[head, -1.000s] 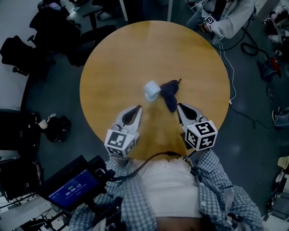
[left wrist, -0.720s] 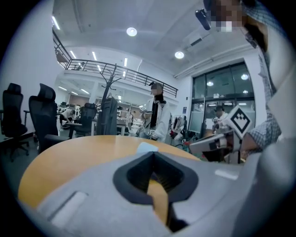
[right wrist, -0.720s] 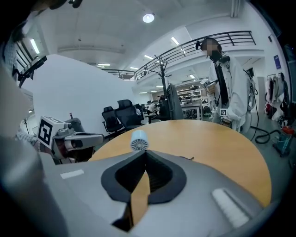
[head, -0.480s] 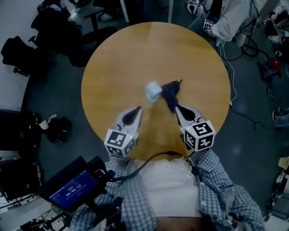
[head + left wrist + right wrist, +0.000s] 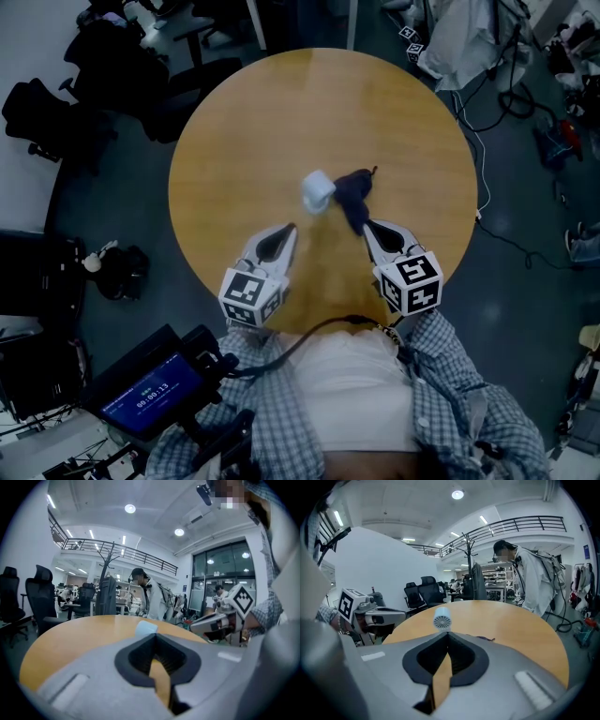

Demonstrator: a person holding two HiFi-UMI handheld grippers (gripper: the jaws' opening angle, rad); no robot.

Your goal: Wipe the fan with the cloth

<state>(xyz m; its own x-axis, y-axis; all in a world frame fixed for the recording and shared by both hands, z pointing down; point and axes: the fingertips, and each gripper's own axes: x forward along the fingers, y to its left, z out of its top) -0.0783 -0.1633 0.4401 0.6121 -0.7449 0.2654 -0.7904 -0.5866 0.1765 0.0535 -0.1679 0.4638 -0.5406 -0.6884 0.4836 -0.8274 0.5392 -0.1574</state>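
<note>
The fan [image 5: 317, 190] lies central on the table [image 5: 244, 122], cloth [image 5: 354, 199] touching it at 3 o'clock; left gripper [image 5: 287, 227] at 7 and right gripper [image 5: 367, 226] at 5 have jaws pressed together, empty, which fits a cloth awaiting pickup or one laid down after wiping.

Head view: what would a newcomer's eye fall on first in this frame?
The round wooden table fills the middle, with a small white fan near its centre and a dark cloth bunched just to the fan's right. At the near edge the left gripper and right gripper point toward them, both shut and empty, the right one's tip close to the cloth.
</note>
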